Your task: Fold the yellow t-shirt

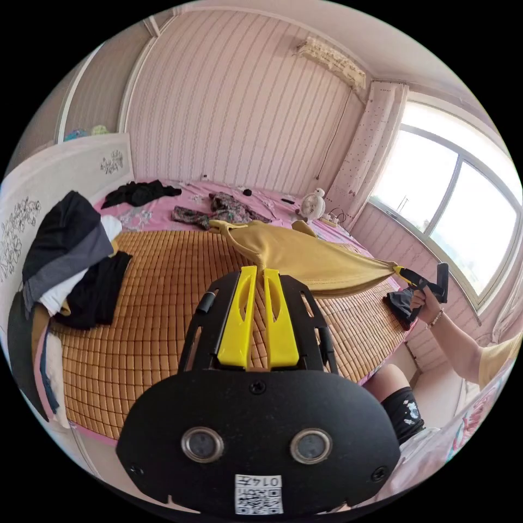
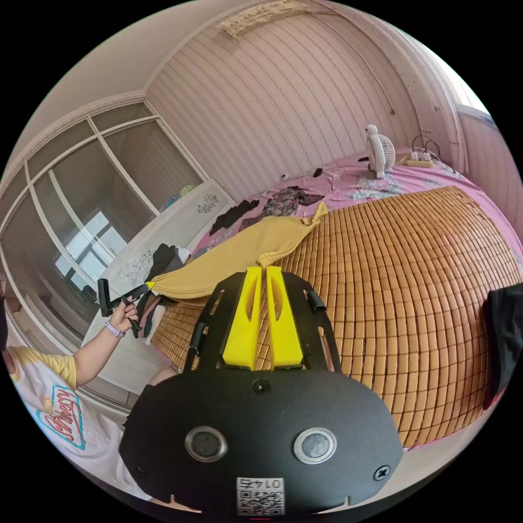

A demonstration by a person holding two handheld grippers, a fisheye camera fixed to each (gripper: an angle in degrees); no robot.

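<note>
Both grippers' (image 1: 262, 271) (image 2: 263, 268) jaws pinched on yellow t-shirt (image 1: 305, 253); shirt stretched lengthwise betw. them above bamboo mat (image 1: 152, 305).

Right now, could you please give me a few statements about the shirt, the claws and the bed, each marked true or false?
1. Both claws are clamped on the yellow t-shirt. True: the left claw and the right claw each pinch it.
2. The shirt lies flat on the bamboo mat. False: it is stretched between the claws, partly lifted.
3. A small white fan stands on the bed. True.
4. The dark clothes pile is on the floor. False: it sits on the bed's edge.
</note>
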